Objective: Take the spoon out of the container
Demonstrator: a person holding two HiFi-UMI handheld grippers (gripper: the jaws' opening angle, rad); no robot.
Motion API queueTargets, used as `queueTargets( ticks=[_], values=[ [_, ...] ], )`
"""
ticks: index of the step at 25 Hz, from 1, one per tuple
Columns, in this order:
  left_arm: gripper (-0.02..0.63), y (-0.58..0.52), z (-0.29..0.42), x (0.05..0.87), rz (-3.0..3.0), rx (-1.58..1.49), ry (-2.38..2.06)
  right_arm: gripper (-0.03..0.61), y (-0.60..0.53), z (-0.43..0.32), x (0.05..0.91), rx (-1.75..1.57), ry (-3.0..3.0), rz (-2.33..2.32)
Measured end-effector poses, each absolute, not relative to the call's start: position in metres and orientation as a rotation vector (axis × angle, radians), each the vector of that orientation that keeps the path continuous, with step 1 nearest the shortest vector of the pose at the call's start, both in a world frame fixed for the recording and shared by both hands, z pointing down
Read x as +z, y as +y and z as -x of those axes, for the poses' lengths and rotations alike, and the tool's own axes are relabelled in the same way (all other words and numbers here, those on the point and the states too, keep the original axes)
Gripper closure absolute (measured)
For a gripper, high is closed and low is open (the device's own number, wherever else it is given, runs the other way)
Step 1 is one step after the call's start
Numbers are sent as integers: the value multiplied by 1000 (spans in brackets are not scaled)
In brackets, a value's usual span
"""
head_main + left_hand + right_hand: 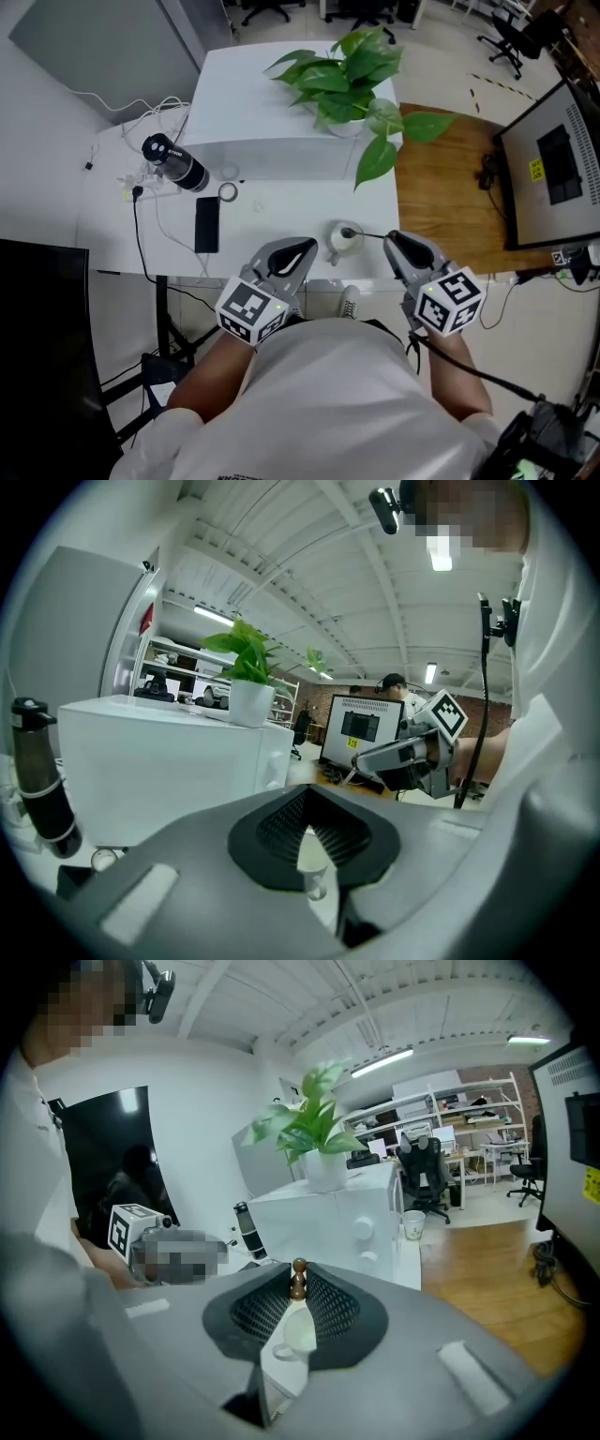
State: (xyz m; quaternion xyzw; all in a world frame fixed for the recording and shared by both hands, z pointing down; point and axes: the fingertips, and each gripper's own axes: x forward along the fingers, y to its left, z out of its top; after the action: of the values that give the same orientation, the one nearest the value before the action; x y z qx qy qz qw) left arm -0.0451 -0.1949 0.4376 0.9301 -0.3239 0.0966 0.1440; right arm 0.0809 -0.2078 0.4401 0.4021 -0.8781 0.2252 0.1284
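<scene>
My right gripper [299,1290] was clamped on the spoon [367,234] handle's tip, its bowl still in the container [343,242] on the table [262,202]. Lifting remained. My left gripper [306,797] was closed and empty.

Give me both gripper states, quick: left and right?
Left tongs: closed, empty.
Right tongs: closed on the spoon handle; its other end sits in the cup.

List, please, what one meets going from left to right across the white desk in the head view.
black bottle → phone → tape roll → left gripper → white cup → spoon handle → right gripper
</scene>
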Motion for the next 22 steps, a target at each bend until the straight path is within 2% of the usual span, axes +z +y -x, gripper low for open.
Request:
queueTargets(
  ticks=[8,22],
  values=[
    [610,-185,37,423,-2711,262,-930,522,-194,-78,411,621,-2636,-1174],
    [611,-176,42,424,-2725,273,-905,522,-190,-77,409,619,-2626,-1231]
  ],
)
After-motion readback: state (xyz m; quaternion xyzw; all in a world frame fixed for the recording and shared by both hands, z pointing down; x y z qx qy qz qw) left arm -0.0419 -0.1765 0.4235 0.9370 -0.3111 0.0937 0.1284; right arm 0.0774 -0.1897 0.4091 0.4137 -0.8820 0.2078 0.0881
